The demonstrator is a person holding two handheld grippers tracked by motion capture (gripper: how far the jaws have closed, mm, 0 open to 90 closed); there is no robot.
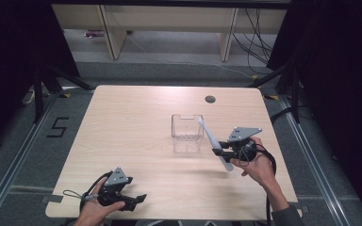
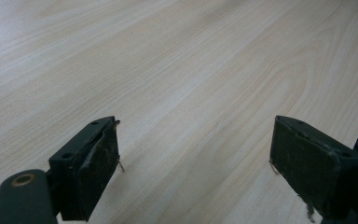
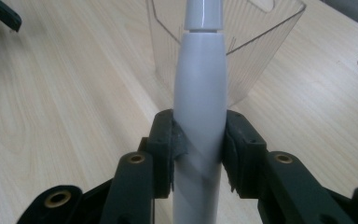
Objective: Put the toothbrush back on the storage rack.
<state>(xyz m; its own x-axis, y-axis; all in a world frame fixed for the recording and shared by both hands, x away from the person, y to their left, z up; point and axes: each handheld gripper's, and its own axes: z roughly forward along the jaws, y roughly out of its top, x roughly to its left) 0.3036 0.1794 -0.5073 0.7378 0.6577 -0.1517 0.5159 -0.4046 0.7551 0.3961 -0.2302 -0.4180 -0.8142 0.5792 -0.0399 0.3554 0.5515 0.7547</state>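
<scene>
Jaws of the right gripper [image 3: 199, 154] squeeze a long white plastic stick [image 3: 199, 107] from both sides. The stick tilts up, and its thin end is by the top edge of a clear plastic box [image 1: 187, 127] near the middle of the light wooden table [image 1: 132, 122]. The left gripper [image 2: 196, 154] sits low at the table's near edge, jaws wide apart, holding nothing.

White toothbrush-like handle [image 3: 200, 107]: smooth, tapered, clamped mid-body, tilted, narrow end just at rim of container. Clear plastic container [image 1: 186, 126]: ribbed, open-topped, upright at table centre.
</scene>
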